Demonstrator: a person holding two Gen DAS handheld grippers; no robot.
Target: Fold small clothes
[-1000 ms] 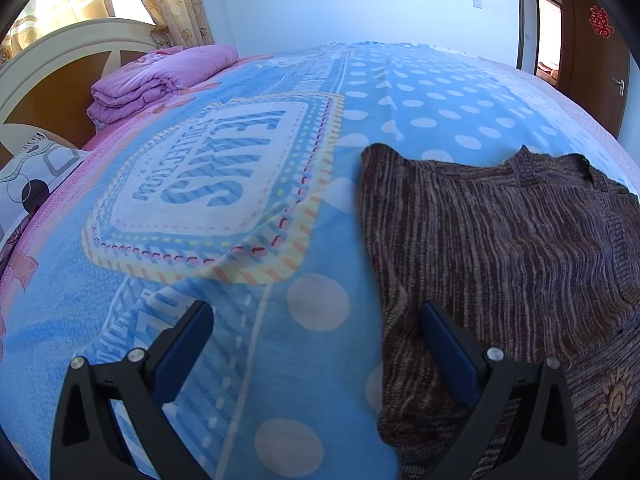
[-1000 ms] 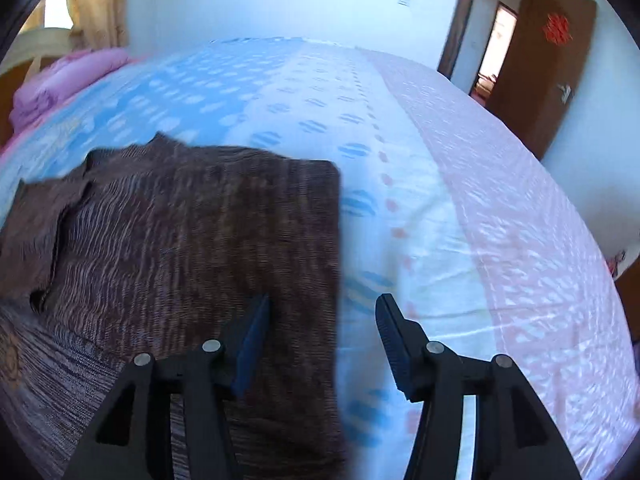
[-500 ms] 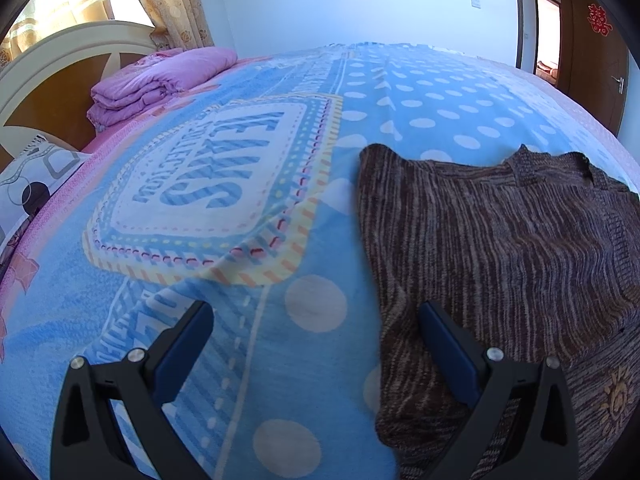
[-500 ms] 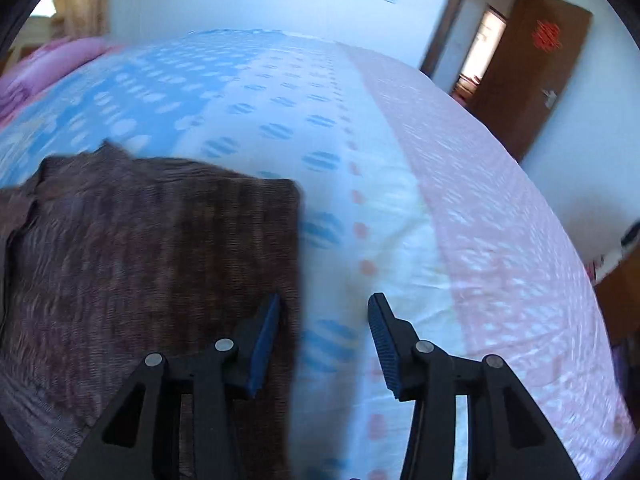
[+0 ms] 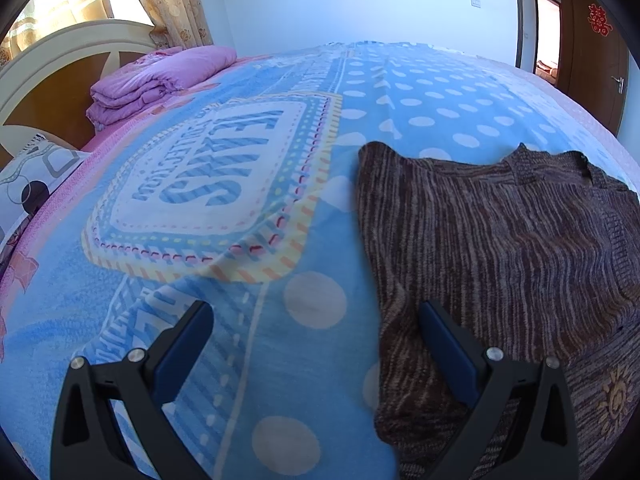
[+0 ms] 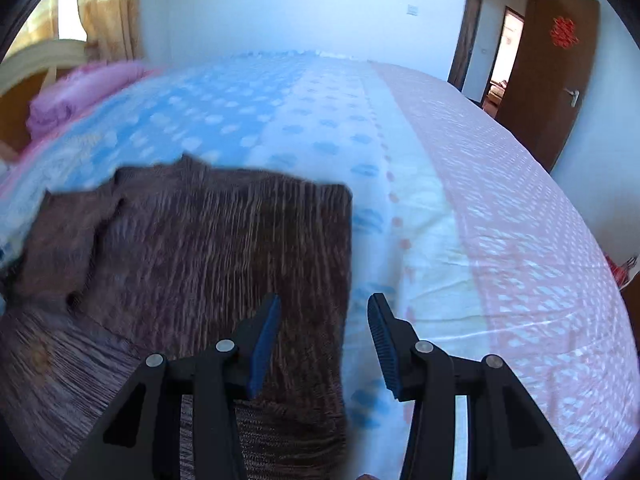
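Observation:
A brown striped knit sweater (image 5: 500,248) lies flat on the bed, partly folded, with a small orange sun motif near its lower part. My left gripper (image 5: 316,320) is open and empty, hovering over the sweater's left edge; its right finger is above the fabric. In the right wrist view the sweater (image 6: 208,248) fills the left half, blurred by motion. My right gripper (image 6: 324,312) is open and empty, straddling the sweater's right edge, left finger over the fabric, right finger over the sheet.
The bed has a blue polka-dot blanket (image 5: 224,184) with a printed panel. A folded pink quilt (image 5: 160,76) lies by the headboard (image 5: 52,60). A patterned pillow (image 5: 32,176) is at far left. A brown door (image 6: 556,80) stands open at right.
The right gripper swung sideways along the sweater's right edge and its view is blurred; its jaws stay open. The left gripper has barely moved.

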